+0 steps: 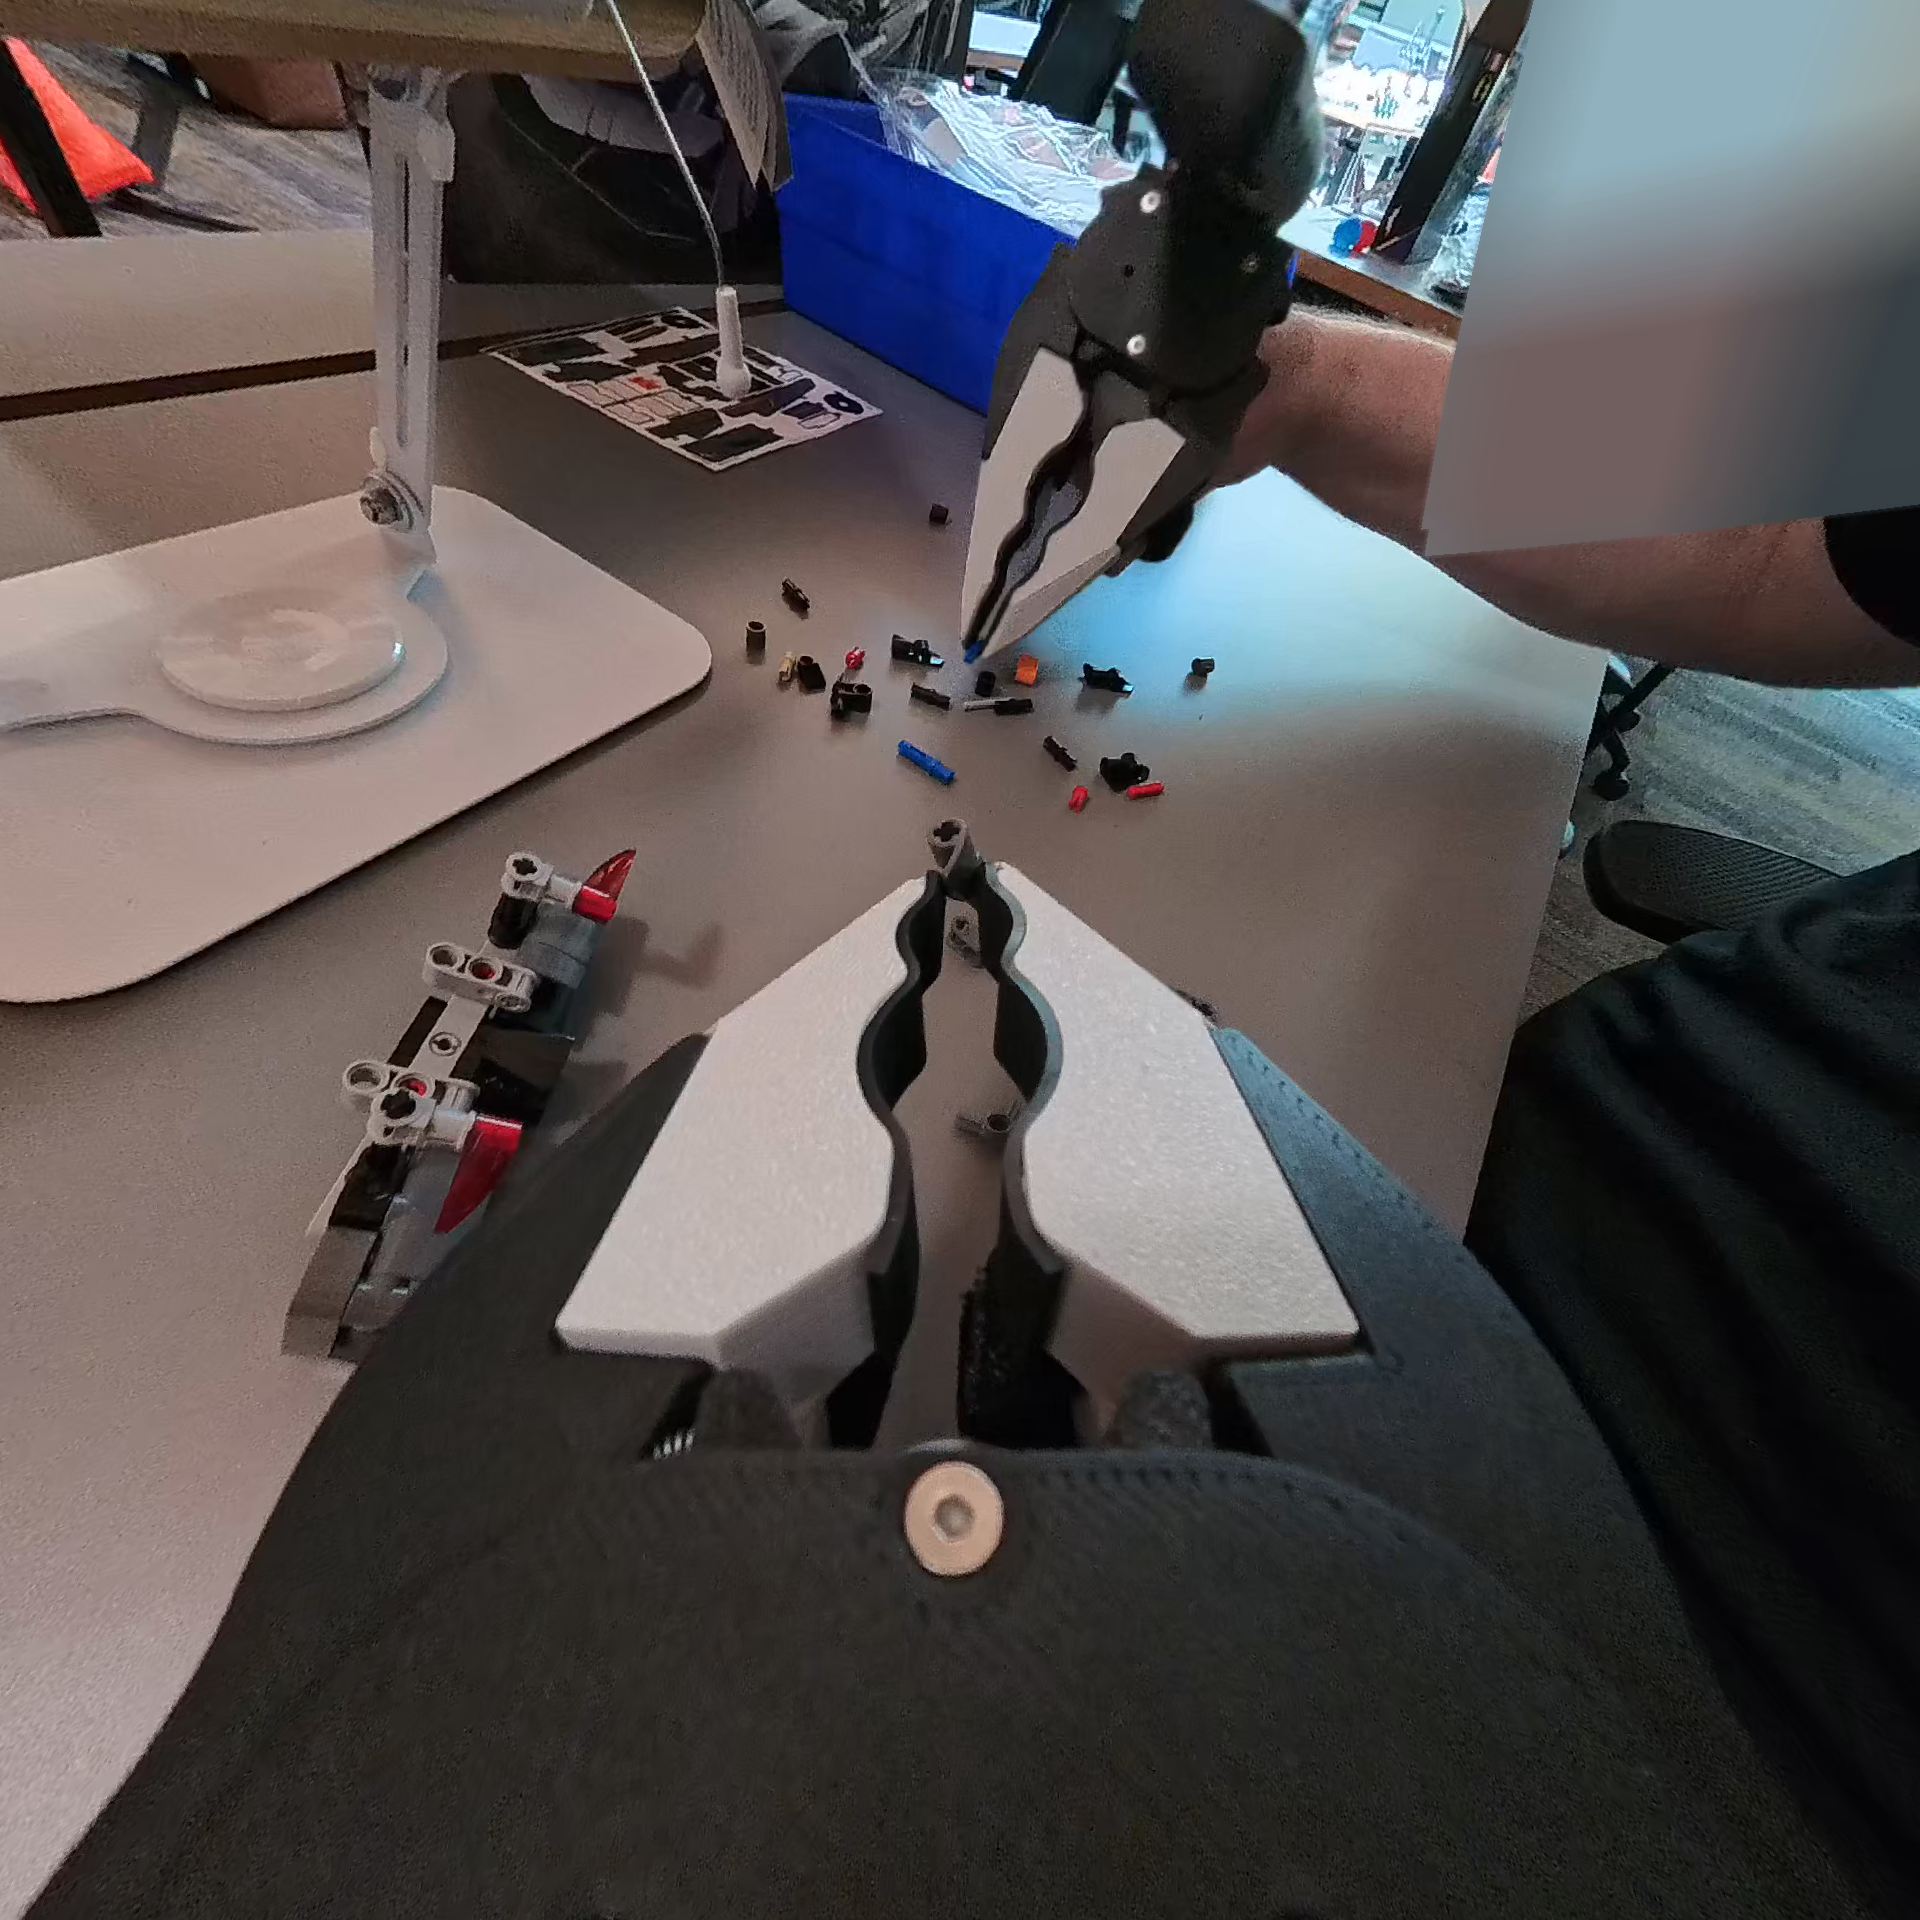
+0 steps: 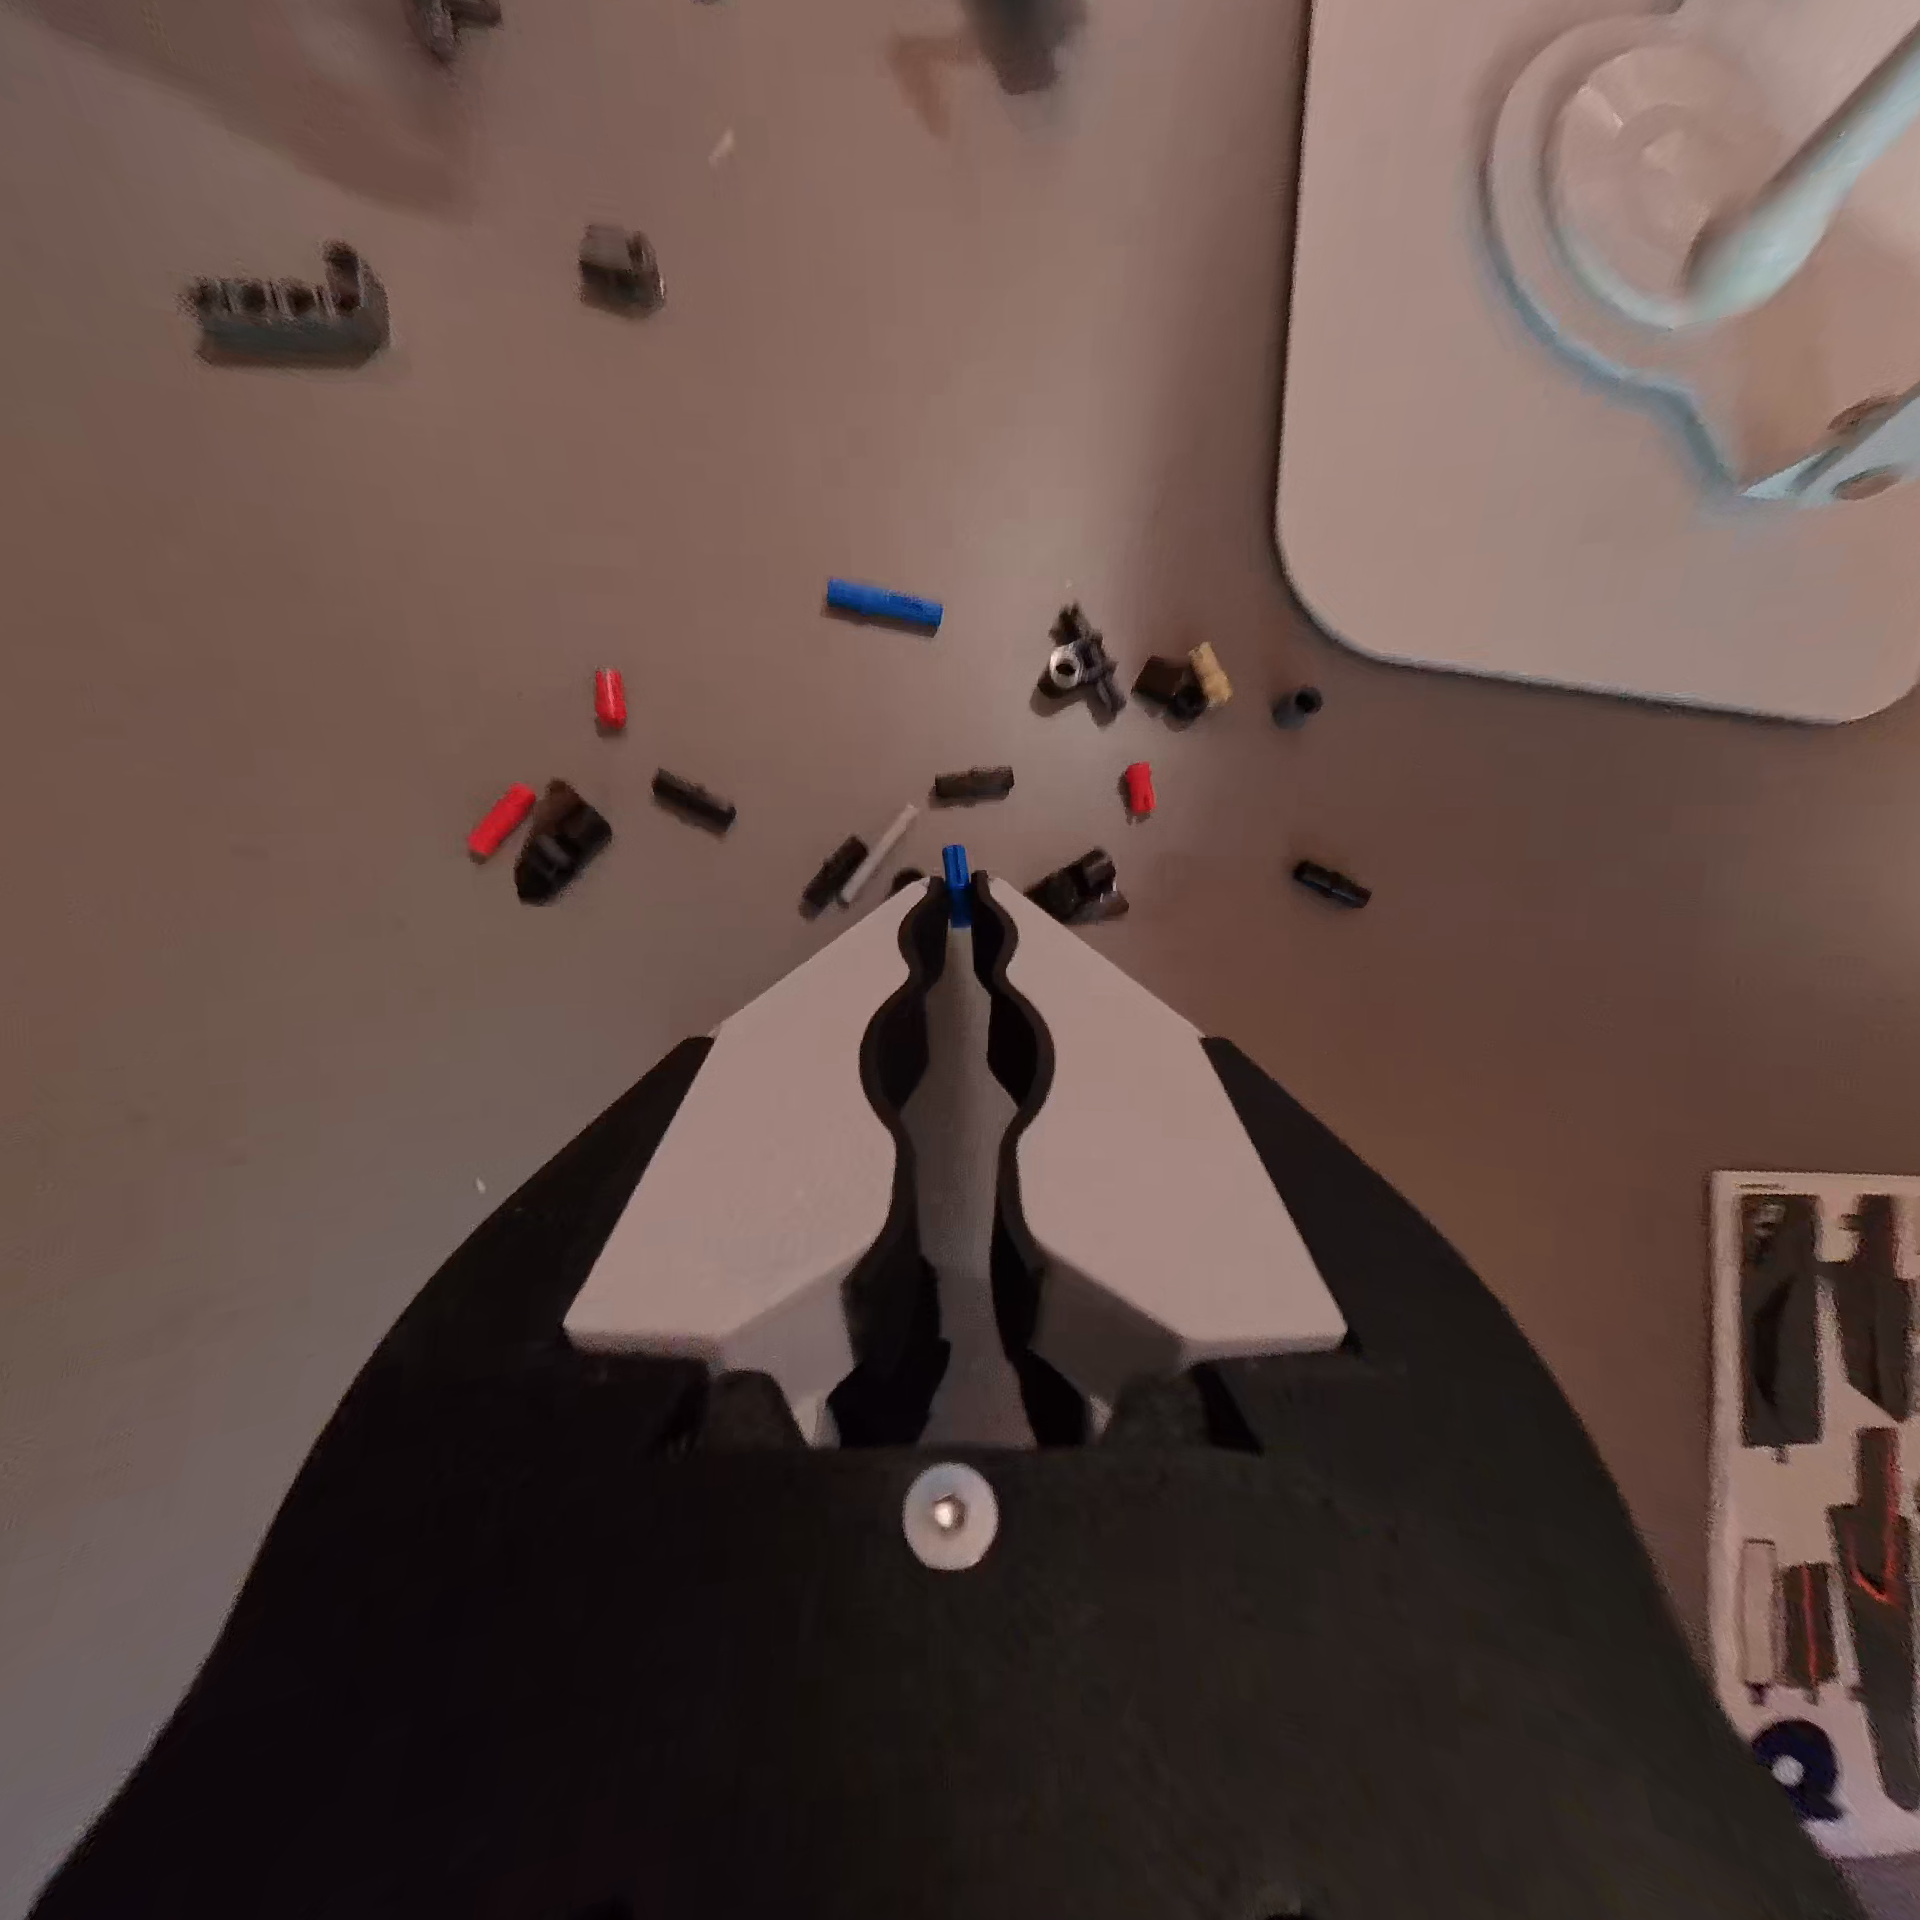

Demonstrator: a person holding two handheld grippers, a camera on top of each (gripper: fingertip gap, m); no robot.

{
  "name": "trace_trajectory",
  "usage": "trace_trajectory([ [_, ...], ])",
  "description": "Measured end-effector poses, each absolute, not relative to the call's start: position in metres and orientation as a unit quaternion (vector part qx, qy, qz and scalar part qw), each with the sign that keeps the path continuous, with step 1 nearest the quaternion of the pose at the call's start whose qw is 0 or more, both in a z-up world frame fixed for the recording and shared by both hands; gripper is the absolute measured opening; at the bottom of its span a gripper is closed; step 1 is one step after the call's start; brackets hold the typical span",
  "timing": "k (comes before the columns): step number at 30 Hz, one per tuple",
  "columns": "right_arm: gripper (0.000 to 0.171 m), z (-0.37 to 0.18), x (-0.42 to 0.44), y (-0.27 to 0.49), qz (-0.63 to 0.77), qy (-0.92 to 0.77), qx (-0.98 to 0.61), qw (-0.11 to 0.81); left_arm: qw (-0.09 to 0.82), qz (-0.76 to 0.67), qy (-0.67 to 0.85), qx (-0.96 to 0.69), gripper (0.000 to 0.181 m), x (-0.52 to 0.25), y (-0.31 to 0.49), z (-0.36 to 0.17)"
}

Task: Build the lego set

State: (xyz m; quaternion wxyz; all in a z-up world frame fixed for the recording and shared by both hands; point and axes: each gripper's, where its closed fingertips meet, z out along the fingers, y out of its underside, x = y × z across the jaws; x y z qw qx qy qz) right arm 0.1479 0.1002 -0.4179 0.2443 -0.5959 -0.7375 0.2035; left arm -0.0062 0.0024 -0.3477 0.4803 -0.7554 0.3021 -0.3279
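Small blue pin point(image 2: 955, 898) pinched at the tips of right gripper point(image 2: 954, 885), its lower half hidden between them, above scattered loose pieces point(image 1: 940, 696). Left gripper point(image 1: 954, 864) clamps a grey connector point(image 1: 952, 837), partly concealed. Partial assembly point(image 1: 447, 1091) lies at left, its near end cut off by the gripper body.

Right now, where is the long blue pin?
The long blue pin lies loose on the table, ahead of the left gripper, near the red pins.

The left wrist view is bright and sharp, curving at its edges. The right wrist view is dimmer, brownish and blurry at its top.
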Motion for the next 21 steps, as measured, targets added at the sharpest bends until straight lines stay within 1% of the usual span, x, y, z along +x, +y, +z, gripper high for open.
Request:
trace_trajectory([
  [5,0.001,-0.373,0.094,0.052,0.202,-0.744,-0.548,0.325,0.488,-0.319,0.319,-0.748,0.004,0.002,0.001,-0.347],
  [10,0.001,-0.349,0.043,0.013,0.213,-0.746,-0.505,0.379,0.498,-0.312,0.326,-0.741,0.004,0.008,-0.001,-0.342],
  [14,0.001,-0.344,0.023,0.005,0.248,-0.736,-0.507,0.373,0.504,-0.296,0.341,-0.736,0.004,0.01,-0.004,-0.339],
  [21,0.001,-0.34,0.013,-0.003,0.271,-0.743,-0.504,0.348,0.513,-0.259,0.367,-0.731,0.004,0.011,-0.005,-0.338],
])
